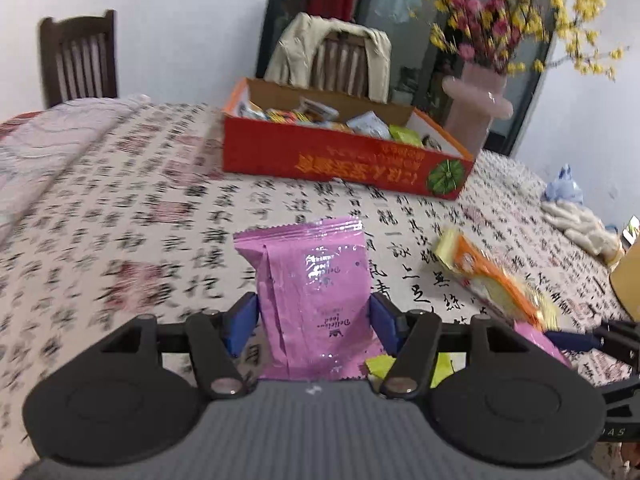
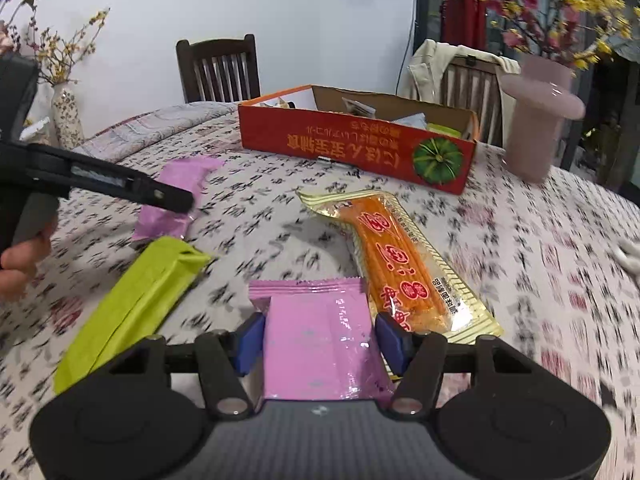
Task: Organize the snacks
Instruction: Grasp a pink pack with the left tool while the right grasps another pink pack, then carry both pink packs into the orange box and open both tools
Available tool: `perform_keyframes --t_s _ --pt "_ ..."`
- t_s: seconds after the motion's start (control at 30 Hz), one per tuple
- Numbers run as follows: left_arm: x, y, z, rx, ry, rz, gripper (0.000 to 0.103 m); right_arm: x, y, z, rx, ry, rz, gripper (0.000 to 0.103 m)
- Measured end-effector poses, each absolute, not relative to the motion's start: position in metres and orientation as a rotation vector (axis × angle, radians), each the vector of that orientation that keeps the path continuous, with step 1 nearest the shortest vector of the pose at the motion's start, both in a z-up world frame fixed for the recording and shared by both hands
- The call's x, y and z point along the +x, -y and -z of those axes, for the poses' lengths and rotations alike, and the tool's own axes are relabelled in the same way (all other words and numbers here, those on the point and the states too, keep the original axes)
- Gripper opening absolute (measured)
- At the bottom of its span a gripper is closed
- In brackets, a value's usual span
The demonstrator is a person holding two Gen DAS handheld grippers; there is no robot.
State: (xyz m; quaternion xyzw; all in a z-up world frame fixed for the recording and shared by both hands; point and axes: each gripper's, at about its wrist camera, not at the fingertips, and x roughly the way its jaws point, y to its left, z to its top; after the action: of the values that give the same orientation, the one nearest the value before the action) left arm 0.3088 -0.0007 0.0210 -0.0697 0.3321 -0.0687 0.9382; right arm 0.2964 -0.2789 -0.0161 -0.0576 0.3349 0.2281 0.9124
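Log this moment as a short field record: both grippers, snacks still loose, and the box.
left gripper: shut on a pink packet
right gripper: shut on another pink packet
loose on tablecloth: green packet, orange snack bar
red box: open, snacks inside, beyond the loose snacks

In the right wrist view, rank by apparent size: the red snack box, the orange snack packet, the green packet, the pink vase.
1. Red snack box.
2. Orange snack packet and green packet: look alike, unranked.
3. Pink vase.
Both packets lie nearer the camera, so true sizes remain unsure.
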Motion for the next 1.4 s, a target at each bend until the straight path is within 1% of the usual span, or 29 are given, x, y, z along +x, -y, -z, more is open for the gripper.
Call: perform_keyframes --t_s 0.13,0.17,0.2,0.23,0.37,0.4,0.47,0.5,0.53,0.57,0.67,0.7,0.73,0.77,0.93,1.07,1.17,1.27,1.4 --pt "0.285 -0.013 -0.04 -0.158 -0.618 0.086 0.062 0.271 0.289 0.008 -0.094 -0.673 -0.47 0.058" --pt "0.281 -0.015 -0.045 -0.158 -0.602 0.071 0.062 0.265 0.293 0.004 -0.077 -0.658 -0.48 0.055" --pt "0.278 -0.017 -0.048 -0.156 -0.587 0.055 0.062 0.261 0.295 0.001 -0.059 -0.642 -0.493 0.044" --pt "0.274 -0.019 -0.052 -0.155 -0.574 0.04 0.062 0.258 0.297 -0.002 -0.048 -0.63 -0.503 0.041" --pt "0.263 -0.024 -0.062 -0.153 -0.544 0.021 0.062 0.251 0.285 0.007 -0.104 -0.65 -0.507 0.042" --pt "0.261 -0.024 -0.063 -0.148 -0.541 0.02 0.062 0.248 0.283 0.009 -0.122 -0.635 -0.498 0.045" --pt "0.256 -0.024 -0.063 -0.141 -0.541 0.021 0.062 0.244 0.284 0.011 -0.123 -0.627 -0.488 0.053" --pt "0.254 -0.024 -0.062 -0.142 -0.543 0.023 0.062 0.242 0.285 0.011 -0.115 -0.625 -0.486 0.064" --pt "0.253 -0.025 -0.062 -0.147 -0.547 0.029 0.062 0.243 0.288 0.013 -0.105 -0.628 -0.483 0.073" --pt "0.251 -0.025 -0.061 -0.151 -0.55 0.033 0.062 0.243 0.29 0.015 -0.098 -0.639 -0.485 0.075" --pt "0.247 -0.023 -0.06 -0.15 -0.556 0.047 0.062 0.249 0.292 0.027 -0.082 -0.699 -0.507 0.074" --pt "0.247 -0.022 -0.06 -0.147 -0.557 0.049 0.062 0.247 0.29 0.027 -0.091 -0.687 -0.506 0.071" --pt "0.246 -0.021 -0.06 -0.143 -0.558 0.05 0.062 0.246 0.288 0.027 -0.095 -0.687 -0.506 0.063" --pt "0.245 -0.021 -0.061 -0.141 -0.557 0.052 0.062 0.246 0.286 0.026 -0.095 -0.685 -0.507 0.061" --pt "0.247 -0.024 -0.076 -0.111 -0.523 0.069 0.062 0.242 0.285 0.014 -0.091 -0.658 -0.5 0.06" --pt "0.267 -0.022 -0.106 -0.009 -0.455 0.066 0.062 0.249 0.297 -0.02 -0.047 -0.57 -0.485 0.06" --pt "0.294 -0.023 -0.136 0.019 -0.391 0.119 0.062 0.27 0.306 -0.059 -0.043 -0.483 -0.453 0.06" --pt "0.338 -0.021 -0.161 0.025 -0.37 0.154 0.062 0.308 0.31 -0.094 -0.052 -0.431 -0.422 0.06" --pt "0.409 -0.01 -0.175 0.021 -0.395 0.177 0.062 0.381 0.303 -0.124 -0.042 -0.426 -0.41 0.06"
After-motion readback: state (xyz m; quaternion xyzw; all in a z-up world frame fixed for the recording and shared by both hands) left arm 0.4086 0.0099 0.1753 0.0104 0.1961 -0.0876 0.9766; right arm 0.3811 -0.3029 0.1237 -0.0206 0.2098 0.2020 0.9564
